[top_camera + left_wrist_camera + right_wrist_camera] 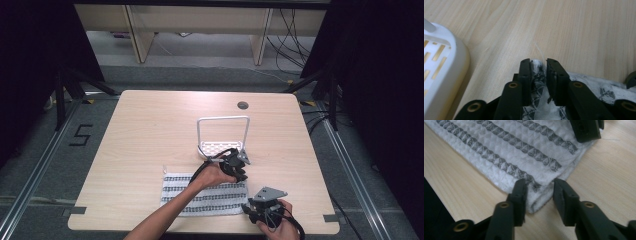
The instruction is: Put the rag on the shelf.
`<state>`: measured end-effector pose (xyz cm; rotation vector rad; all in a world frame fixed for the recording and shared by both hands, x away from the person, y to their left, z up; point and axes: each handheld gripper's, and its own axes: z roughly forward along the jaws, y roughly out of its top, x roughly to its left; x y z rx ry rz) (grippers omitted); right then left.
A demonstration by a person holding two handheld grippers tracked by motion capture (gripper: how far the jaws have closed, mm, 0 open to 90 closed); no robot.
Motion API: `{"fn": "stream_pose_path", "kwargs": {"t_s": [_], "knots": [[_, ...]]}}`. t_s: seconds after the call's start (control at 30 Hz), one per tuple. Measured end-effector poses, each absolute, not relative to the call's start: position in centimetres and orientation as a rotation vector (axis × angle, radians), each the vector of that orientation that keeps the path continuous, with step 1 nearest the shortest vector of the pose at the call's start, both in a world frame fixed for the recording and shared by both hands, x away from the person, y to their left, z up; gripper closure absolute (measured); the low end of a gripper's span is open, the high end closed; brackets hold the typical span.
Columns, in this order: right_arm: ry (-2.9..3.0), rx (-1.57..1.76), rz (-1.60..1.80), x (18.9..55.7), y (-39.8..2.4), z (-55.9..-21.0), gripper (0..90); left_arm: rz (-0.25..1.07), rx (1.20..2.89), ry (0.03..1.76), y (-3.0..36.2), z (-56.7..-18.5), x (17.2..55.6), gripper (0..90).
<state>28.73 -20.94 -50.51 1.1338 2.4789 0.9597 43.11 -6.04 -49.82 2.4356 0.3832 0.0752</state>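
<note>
Nearest, at the table's point(150, 120) front edge, the right gripper point(254, 209) straddles the striped towel's point(205, 195) near right corner, fingers point(517, 195) apart around the fold, not yet pinching. Toward 11 o'clock from it, the left gripper point(239, 172) has its fingers point(526, 75) clamped on the towel's far right corner. Farther, at 12 o'clock, stands a white basket point(222, 147).

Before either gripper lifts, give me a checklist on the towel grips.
1. Left gripper pinches the towel corner: ok, cloth bunched between its jaws.
2. Right gripper clamped on the near corner: not ok, corner between the jaws, gap on one side.
3. Towel lies flat, folded: ok.
4. White basket clear of the towel: ok, apart.
5. Cable off the cloth: cannot tell.
</note>
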Motion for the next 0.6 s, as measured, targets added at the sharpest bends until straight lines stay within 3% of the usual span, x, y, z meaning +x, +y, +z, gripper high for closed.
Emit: {"fn": "stream_pose_path", "kwargs": {"t_s": [0.2,0.6], "knots": [[2.495,1.127,0.976,29.1,-21.0,-50.4,82.1,0.072,2.439,0.382,-6.0,-49.7,43.0,84.7],[2.410,1.088,1.062,29.3,-21.9,-49.2,86.1,0.125,2.357,0.430,-4.2,-47.2,42.8,85.6]]}}
